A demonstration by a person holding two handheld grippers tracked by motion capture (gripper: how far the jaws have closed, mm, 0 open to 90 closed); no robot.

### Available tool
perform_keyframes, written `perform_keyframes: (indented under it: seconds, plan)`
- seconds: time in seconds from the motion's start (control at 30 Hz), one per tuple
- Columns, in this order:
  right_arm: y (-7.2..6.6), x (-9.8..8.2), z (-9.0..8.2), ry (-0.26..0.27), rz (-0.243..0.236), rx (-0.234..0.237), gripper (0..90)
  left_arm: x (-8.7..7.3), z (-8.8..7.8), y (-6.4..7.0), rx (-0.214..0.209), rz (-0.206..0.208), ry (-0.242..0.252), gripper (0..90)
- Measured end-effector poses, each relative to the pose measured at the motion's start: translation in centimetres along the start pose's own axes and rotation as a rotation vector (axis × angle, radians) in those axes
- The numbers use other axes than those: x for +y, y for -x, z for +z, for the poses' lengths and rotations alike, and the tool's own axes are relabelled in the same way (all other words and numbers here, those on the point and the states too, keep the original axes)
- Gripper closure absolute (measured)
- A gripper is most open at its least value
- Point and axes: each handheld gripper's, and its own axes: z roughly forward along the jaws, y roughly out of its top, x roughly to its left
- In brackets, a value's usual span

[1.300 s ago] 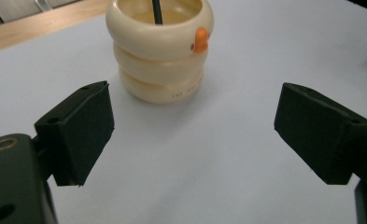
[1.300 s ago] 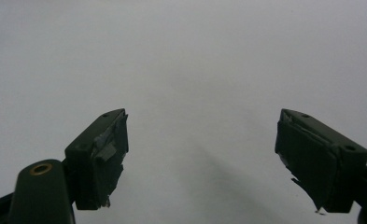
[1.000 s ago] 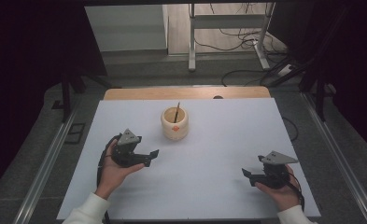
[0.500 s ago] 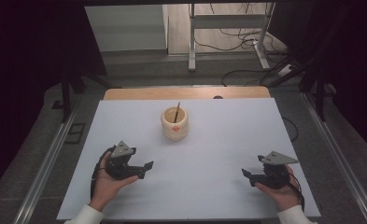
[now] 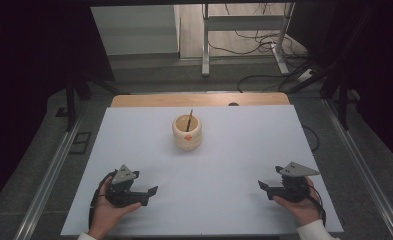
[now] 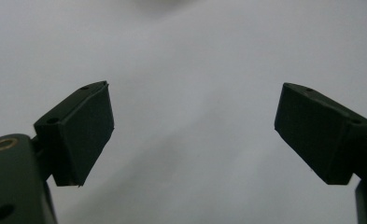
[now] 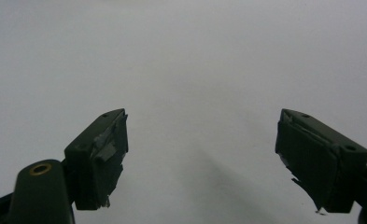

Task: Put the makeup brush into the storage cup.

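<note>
White covers the surface, and one cream cup stands mid-surface toward its far edge with one thin stick leaning in it, probably propped by the rim. Two hand-held grippers rest near the person's edge, well apart from the cup and each other, likely parked. The left hand-held gripper has its jaws spread wide with nothing between; the right hand-held gripper likewise gapes, holding nothing.

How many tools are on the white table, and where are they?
2: the left tool near the front left corner, the right tool near the front right corner; both open, empty.
</note>
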Motion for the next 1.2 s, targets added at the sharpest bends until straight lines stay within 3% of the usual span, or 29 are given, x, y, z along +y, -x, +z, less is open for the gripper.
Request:
perform_keyframes:
  seconds: [0.2,1.2]
  plan:
    - [0.04,0.02,0.15,0.002,-0.007,0.01,17.6,-0.72,-0.01,-0.58,0.006,-0.02,-0.006,12.3]
    - [0.24,0.06,0.28,0.015,-0.008,0.02,17.6,-0.9,0.17,-0.79,0.014,-0.022,-0.003,11.9]
